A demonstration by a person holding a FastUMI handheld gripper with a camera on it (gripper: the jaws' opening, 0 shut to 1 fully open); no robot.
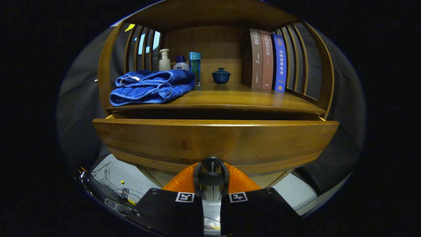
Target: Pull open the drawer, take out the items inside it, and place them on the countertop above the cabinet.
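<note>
1. Wood everywhere: a brown wooden cabinet (315, 79) with slatted sides is seen straight ahead, its countertop (236, 97) glossy and lit from above.
2. Drawer (213, 138) is seen pulled partly out below the countertop; its front panel is just ahead of the fingers, and a dark gap is visible behind its top edge. Contents cannot be made out.
3. Gripper (212, 166) is seen low and centred, its orange fingers (179, 182) closed around the small dark drawer knob (212, 162); both fingers appear pressed against it.
4. On the countertop, at its left, a folded blue towel (151, 87) is laid near the front edge. Behind it stand a white pump bottle (164, 60), a small bottle with a dark blue cap (181, 63) and a teal-capped bottle (194, 67); their labels are too small to tell.
5. A small blue lidded cup (221, 75) is set mid-shelf, well apart from the towel.
6. Three upright books (268, 59) are stood at the right: two brown, one blue. Spine writing is in Chinese characters, not read reliably.
7. Pale floor (131, 179) with loose cables (108, 179) is seen below left.
</note>
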